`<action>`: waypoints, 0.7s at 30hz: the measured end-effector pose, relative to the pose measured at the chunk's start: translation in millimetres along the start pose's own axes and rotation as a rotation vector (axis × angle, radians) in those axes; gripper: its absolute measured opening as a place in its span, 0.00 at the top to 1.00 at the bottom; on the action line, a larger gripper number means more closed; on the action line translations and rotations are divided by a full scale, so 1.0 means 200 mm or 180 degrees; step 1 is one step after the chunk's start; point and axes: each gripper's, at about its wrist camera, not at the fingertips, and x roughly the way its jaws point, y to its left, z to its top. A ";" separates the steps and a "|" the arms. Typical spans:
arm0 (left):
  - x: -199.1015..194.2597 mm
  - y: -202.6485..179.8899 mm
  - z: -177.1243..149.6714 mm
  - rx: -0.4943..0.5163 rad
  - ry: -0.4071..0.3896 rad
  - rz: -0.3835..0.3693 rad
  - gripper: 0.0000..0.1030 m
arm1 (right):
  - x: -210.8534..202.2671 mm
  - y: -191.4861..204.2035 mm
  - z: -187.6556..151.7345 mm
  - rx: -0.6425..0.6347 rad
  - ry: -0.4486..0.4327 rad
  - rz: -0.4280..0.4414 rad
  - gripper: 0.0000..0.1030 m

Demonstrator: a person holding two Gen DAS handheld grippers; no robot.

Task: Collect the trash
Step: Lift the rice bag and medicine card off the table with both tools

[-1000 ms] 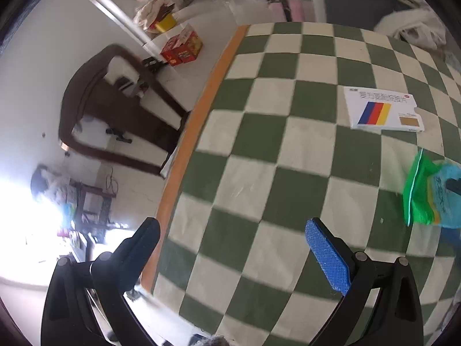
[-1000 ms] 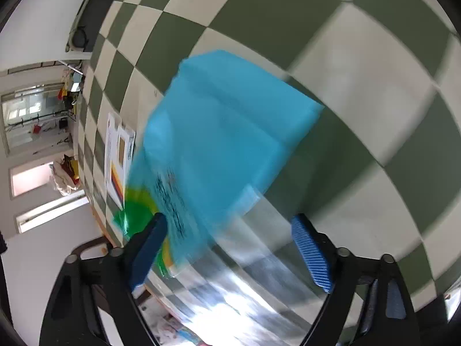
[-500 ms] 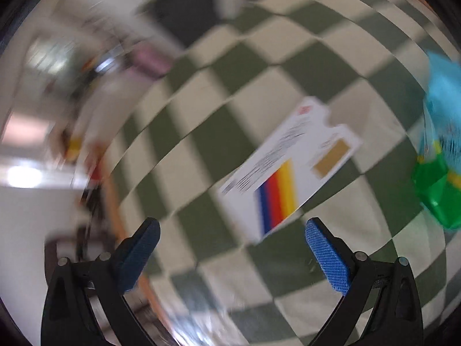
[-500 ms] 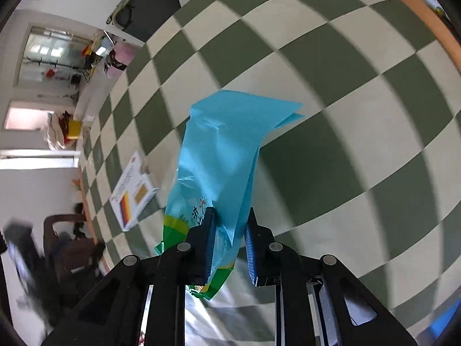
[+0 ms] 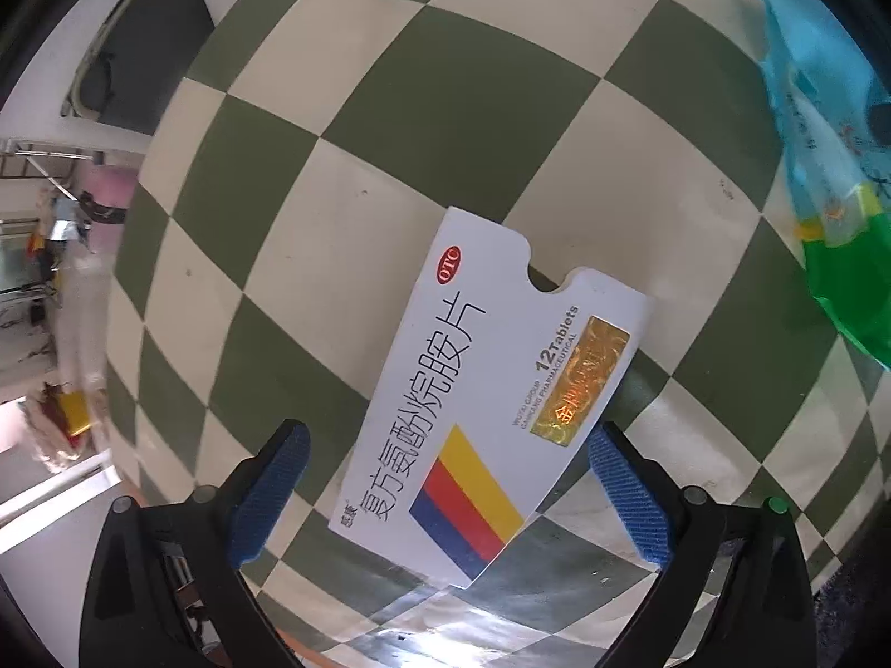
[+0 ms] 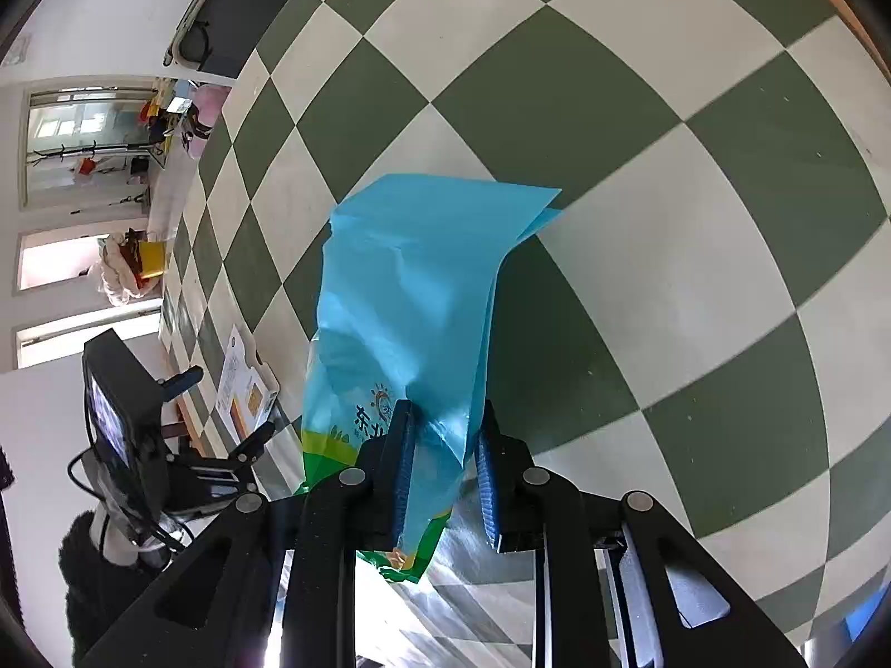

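A flat white tablet box (image 5: 490, 384) with a yellow, red and blue stripe lies on the green and cream checked tablecloth (image 5: 390, 128). My left gripper (image 5: 445, 492) is open, its blue pads on either side of the box's near end, not closed on it. My right gripper (image 6: 442, 459) is shut on a blue and green plastic bag (image 6: 412, 300) and holds it above the cloth. The bag also shows at the right edge of the left wrist view (image 5: 824, 128). The box shows small in the right wrist view (image 6: 245, 384), with the left gripper beside it.
The table's orange edge (image 6: 857, 16) runs along the upper right of the right wrist view. A dark chair or couch (image 6: 223, 22) stands beyond the far side. Room clutter and bright windows (image 6: 83, 145) lie to the left.
My left gripper swung from the table edge over to the tablet box and now straddles it. My right gripper closed on the blue bag and holds it up.
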 end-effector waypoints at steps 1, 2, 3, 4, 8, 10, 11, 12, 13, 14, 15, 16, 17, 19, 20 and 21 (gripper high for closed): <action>-0.01 0.00 -0.01 -0.0034 -0.0010 -0.0096 0.19 | 0.00 0.00 0.01 -0.0001 0.0006 0.0006 0.79; -0.02 0.00 -0.01 -0.0104 -0.0012 -0.0233 0.22 | -0.02 -0.01 0.02 -0.0015 0.0008 0.0006 0.79; -0.03 0.00 -0.02 -0.0148 -0.0033 -0.0215 0.23 | -0.04 -0.01 0.03 -0.0023 0.0008 0.0004 0.79; -0.03 -0.01 -0.03 -0.0205 -0.0058 -0.0212 0.24 | -0.02 -0.01 0.04 -0.0023 0.0012 0.0008 0.79; -0.07 -0.05 -0.06 -0.0490 -0.0122 -0.0266 0.26 | -0.01 0.03 0.05 -0.0050 0.0011 0.0018 0.79; -0.10 -0.08 -0.08 -0.0699 -0.0154 -0.0310 0.38 | -0.04 0.02 0.06 -0.0085 -0.0003 0.0026 0.79; -0.12 -0.09 -0.09 -0.0870 -0.0166 -0.0383 0.41 | -0.05 0.02 0.06 -0.0106 -0.0015 0.0026 0.80; -0.13 -0.10 -0.11 -0.1029 -0.0151 -0.0444 0.43 | -0.05 0.03 0.05 -0.0127 -0.0030 0.0023 0.81; -0.14 -0.10 -0.13 -0.1198 -0.0133 -0.0509 0.43 | -0.07 0.04 0.04 -0.0160 -0.0045 0.0025 0.82; -0.14 -0.11 -0.16 -0.1364 -0.0136 -0.0612 0.43 | -0.08 0.05 0.04 -0.0185 -0.0062 0.0037 0.82; -0.15 -0.13 -0.18 -0.1519 -0.0160 -0.0719 0.43 | -0.09 0.05 0.02 -0.0210 -0.0068 0.0039 0.83; -0.16 -0.14 -0.19 -0.1602 -0.0175 -0.0699 0.43 | -0.09 0.07 0.01 -0.0246 -0.0074 0.0037 0.83; -0.17 -0.16 -0.20 -0.1598 -0.0194 -0.0569 0.43 | -0.10 0.07 0.00 -0.0272 -0.0075 0.0039 0.83; -0.18 -0.21 -0.18 -0.1380 -0.0242 -0.0187 0.41 | -0.11 0.09 -0.02 -0.0357 -0.0086 0.0030 0.84; -0.17 -0.24 -0.16 -0.1183 -0.0217 -0.0043 0.41 | -0.11 0.09 -0.03 -0.0385 -0.0095 0.0008 0.84; -0.16 -0.26 -0.13 -0.1042 -0.0186 0.0041 0.41 | -0.11 0.11 -0.03 -0.0392 -0.0093 0.0001 0.84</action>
